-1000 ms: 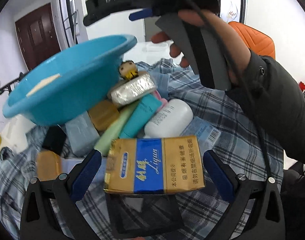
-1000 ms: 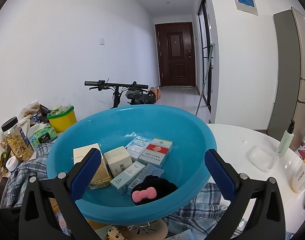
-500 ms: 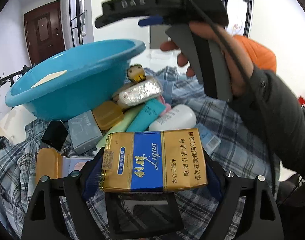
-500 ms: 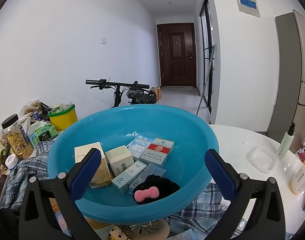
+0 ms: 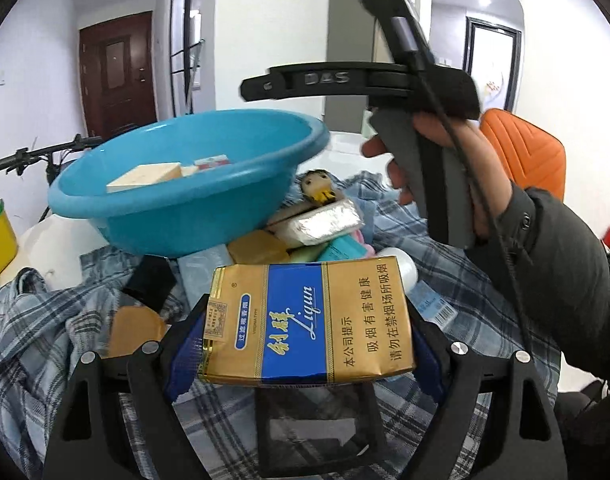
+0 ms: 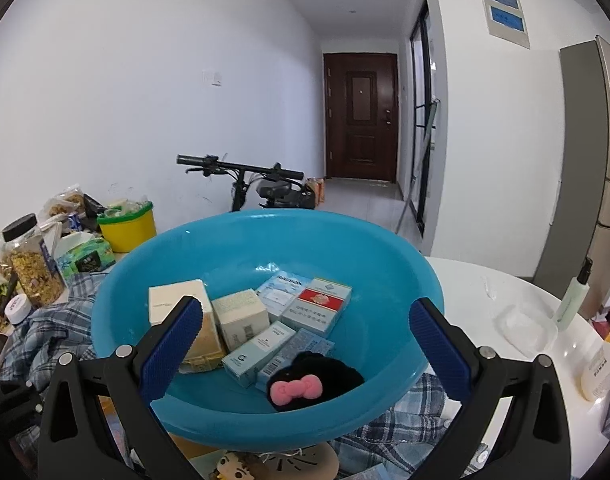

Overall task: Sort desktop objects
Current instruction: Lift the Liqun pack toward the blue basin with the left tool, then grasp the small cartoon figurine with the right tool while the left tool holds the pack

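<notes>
My left gripper (image 5: 305,320) is shut on a gold and blue cigarette pack (image 5: 309,322) and holds it above the plaid cloth (image 5: 45,328). Beyond it a blue basin (image 5: 177,216) stands with boxes inside. A pile lies next to the basin: a foil-wrapped block (image 5: 325,224), a small doll (image 5: 319,186), green tubes and a white bottle. My right gripper (image 6: 305,338) is open and empty, hovering over the blue basin (image 6: 385,264), which holds several small boxes (image 6: 241,320) and a black pouch with a pink bow (image 6: 297,390). The right gripper's body also shows in the left wrist view (image 5: 421,120).
A yellow tub (image 6: 127,228), a jar (image 6: 35,268) and snack bags stand left of the basin. A white table (image 6: 505,292) carries a pump bottle (image 6: 573,296) and a clear lid at right. A bicycle (image 6: 261,184) stands behind. An orange chair (image 5: 525,152) is at far right.
My left gripper closed on the cigarette pack and lifted it off the cloth toward the basin. The right gripper stayed open above the basin.
</notes>
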Action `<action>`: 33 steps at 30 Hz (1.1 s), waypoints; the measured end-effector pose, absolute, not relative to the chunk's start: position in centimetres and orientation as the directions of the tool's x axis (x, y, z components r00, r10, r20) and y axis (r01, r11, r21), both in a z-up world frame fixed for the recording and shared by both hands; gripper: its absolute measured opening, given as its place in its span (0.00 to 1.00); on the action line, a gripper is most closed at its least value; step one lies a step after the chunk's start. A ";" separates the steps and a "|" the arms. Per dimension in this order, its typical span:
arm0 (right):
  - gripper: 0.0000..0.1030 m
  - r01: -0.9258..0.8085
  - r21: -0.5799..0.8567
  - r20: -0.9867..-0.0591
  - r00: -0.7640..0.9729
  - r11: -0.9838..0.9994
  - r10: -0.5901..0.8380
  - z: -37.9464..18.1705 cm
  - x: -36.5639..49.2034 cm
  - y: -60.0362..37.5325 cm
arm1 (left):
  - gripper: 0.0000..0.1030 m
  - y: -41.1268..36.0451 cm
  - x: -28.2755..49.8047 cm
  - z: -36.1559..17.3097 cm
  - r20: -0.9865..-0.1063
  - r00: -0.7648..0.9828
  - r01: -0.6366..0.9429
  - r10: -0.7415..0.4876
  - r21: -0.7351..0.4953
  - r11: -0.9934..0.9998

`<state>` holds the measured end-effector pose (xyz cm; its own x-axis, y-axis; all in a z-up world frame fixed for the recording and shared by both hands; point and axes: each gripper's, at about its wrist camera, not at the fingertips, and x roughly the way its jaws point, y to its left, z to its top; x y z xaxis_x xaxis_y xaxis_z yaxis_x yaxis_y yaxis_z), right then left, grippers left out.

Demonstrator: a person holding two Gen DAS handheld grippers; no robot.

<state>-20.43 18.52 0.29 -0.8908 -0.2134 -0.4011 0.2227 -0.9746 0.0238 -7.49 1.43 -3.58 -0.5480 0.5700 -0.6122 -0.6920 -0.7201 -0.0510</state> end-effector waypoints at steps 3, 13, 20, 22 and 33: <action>1.00 0.243 0.022 -0.353 -0.906 -0.970 -0.235 1.2 -19.5 18.7 | 0.85 0.5 -7.5 -3.2 -0.600 -0.569 -0.670 0.562 -0.057 -0.740; 1.00 0.282 -0.031 -0.505 -0.832 -0.959 -0.229 0.9 -15.0 18.5 | 0.85 -0.9 -9.6 -3.3 -0.583 -0.647 -0.541 0.492 -0.104 -0.834; 1.00 0.311 0.000 -0.569 -0.782 -0.950 -0.255 -2.8 -14.4 18.8 | 0.85 -2.2 -10.4 -3.3 -0.578 -0.658 -0.502 0.482 -0.141 -0.853; 0.90 0.324 0.025 -0.589 -0.760 -0.946 -0.276 -3.5 -15.3 18.6 | 0.85 -1.9 -10.4 -3.5 -0.580 -0.657 -0.505 0.481 -0.136 -0.853; 0.41 0.369 0.059 -0.620 -0.715 -0.927 -0.324 -5.9 -17.0 17.0 | 0.86 -1.4 -10.2 -3.6 -0.588 -0.658 -0.511 0.471 -0.111 -0.852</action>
